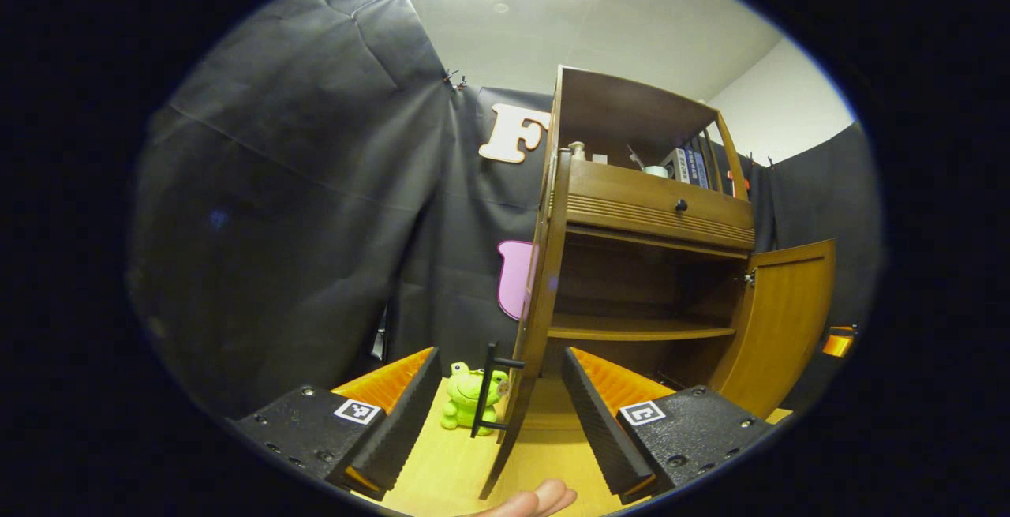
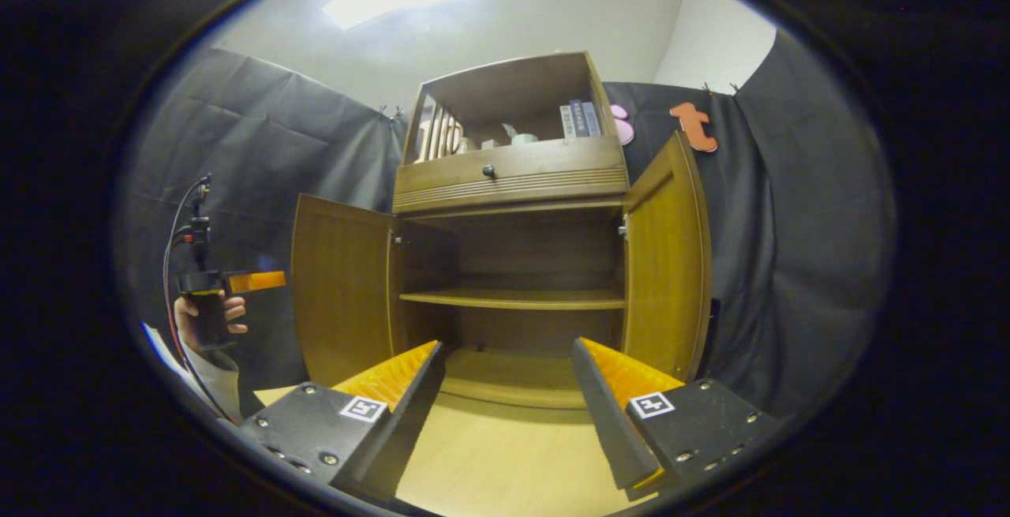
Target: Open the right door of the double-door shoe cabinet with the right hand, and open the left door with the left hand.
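The left gripper view catches a green frog toy (image 1: 471, 395) at lower centre beside the left door (image 1: 540, 320), seen edge-on with its dark bar handle (image 1: 488, 389), while the right gripper view faces the shoe cabinet (image 2: 513, 177) squarely at frame centre. Both brown wooden doors stand swung wide, the right door (image 2: 667, 264) angled outward, baring one shelf (image 2: 513, 298). The left gripper (image 1: 499, 422) and right gripper (image 2: 509, 414) hold fingers spread, clasping nothing; small things on the top shelf are too small to identify.
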{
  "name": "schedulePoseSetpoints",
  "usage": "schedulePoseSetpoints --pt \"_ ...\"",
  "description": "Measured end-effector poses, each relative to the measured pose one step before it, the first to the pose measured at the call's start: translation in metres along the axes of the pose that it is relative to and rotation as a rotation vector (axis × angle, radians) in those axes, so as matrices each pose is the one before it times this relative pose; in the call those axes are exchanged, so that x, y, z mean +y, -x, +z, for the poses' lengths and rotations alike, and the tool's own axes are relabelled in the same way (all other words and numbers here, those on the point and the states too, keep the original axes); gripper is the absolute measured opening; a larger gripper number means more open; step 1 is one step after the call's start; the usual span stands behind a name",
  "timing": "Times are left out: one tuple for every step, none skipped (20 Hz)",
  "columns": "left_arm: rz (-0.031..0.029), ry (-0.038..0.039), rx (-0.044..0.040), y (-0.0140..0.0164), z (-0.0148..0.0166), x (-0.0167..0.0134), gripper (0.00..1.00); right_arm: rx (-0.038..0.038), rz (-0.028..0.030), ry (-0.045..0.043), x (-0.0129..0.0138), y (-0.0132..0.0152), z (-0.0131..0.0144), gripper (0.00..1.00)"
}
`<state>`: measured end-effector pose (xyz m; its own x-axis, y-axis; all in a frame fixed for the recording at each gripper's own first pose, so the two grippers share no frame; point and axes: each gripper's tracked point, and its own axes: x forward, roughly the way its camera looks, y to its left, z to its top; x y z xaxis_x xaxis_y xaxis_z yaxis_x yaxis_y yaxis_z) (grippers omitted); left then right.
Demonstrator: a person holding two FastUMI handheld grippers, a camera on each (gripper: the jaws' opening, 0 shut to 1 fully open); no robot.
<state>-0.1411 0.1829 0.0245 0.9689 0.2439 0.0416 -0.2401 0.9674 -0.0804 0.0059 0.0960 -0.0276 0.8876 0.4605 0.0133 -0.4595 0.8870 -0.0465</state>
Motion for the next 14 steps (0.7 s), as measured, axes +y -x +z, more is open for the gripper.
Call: schedulePoseSetpoints --pt "-0.00308 -0.00347 -0.00022 0.00135 0.00086 -0.00546 0.9 -0.00372 -0.00305 -0.00359 -0.0013 0.00153 0.00102 0.96" --pt "0.00364 0.00748 -0.00281 0.0009 0.0004 -0.00414 0.92 -0.00225 -0.01089 0.0066 -0.00436 -0.00015 0.00103 0.95" --pt "0.00348 0.01807 0.00629 0.00214 -0.00197 -0.00546 0.92 -0.0013 -0.01279 0.0117 -0.00406 -0.00147 -0.00039 0.93" --pt "-0.01114 0.01533 0.00594 0.00298 -0.00273 -0.01176 0.92 0.00049 -0.01095 0.00915 -0.00235 -0.0007 -0.00079 0.95" --pt "-0.01638 0.00916 -0.00424 0.00163 -0.00016 -0.01303 0.92 0.0037 -0.00602 0.00027 -0.00151 -0.00263 -0.00289 0.96" --pt "-0.01232 -0.00051 -0.00662 -0.00009 0.00022 -0.00915 0.92 0.0082 -0.0056 -0.00611 0.00002 -0.00142 -0.00508 0.95" --pt "-0.00551 -0.00426 -0.00835 -0.00098 0.00006 -0.00788 0.92 0.00879 -0.00291 -0.00584 -0.00082 -0.00257 -0.00444 0.95" --pt "-0.00058 -0.00938 -0.01079 -0.00281 0.00001 -0.00739 0.92 0.00938 0.00154 -0.00419 0.00045 -0.00175 -0.00487 0.94" --pt "-0.00158 -0.01167 -0.00794 -0.00325 -0.00087 -0.00765 0.92 0.01016 0.00089 -0.00476 0.00015 -0.00279 -0.00524 0.95" --pt "-0.00834 -0.01857 -0.00327 -0.00289 -0.00341 -0.01122 0.91 0.00812 -0.00773 -0.00473 -0.00234 -0.00285 -0.00399 0.96" --pt "-0.01374 -0.01851 0.00599 -0.00447 -0.00519 -0.01365 0.91 0.00359 -0.0109 -0.0063 -0.00359 -0.00345 -0.00308 0.96" --pt "-0.01225 -0.01384 0.00374 -0.00436 -0.00364 -0.01223 0.92 0.00182 -0.0081 -0.00787 -0.00182 -0.00171 -0.00164 0.94" --pt "-0.01853 -0.01214 0.00951 -0.00649 -0.00448 -0.0154 0.92 -0.00087 -0.00719 -0.01098 -0.00115 -0.00274 -0.00071 0.96" --pt "-0.01314 -0.00592 0.00831 -0.00714 -0.00499 -0.01378 0.92 0.00029 -0.00804 -0.01005 -0.00064 -0.00283 -0.00125 0.96"
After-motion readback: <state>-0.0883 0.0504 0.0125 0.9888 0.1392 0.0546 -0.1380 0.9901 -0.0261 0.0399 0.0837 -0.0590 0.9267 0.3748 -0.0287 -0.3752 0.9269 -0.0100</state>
